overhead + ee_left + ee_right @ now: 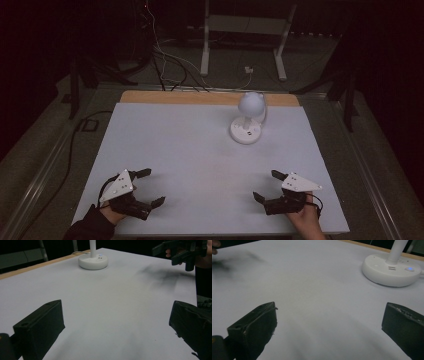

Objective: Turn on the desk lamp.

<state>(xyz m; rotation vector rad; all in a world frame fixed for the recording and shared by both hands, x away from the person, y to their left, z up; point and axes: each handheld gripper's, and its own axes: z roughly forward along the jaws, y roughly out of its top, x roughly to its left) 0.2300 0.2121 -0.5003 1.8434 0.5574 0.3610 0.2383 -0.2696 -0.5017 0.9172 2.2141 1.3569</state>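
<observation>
While both arms rest low at the near edge of the table (165, 145), the left hand-held gripper (150, 187) lies at the near left corner with its jaws spread wide and nothing between them. Its own view shows the two black jaws standing far apart over bare white surface, and beyond them the lamp (93, 261) at the far side.

Further right, toward the far edge and a little right of centre, stands that lamp (247, 120): white all over, with a round flat base, a thin upright stem and a ball-shaped head on top. From above, the head shows whole, with a thin white cord behind it. The gripper views cut the head off but give the base close up: a small lit blue dot and two small marks on its top face (392, 270).

At the near right corner the right hand-held gripper (267, 186) is likewise gaping, its jaws holding nothing. It appears again at the top right of the left gripper view (181, 252), held in a hand, well apart from the lamp.
</observation>
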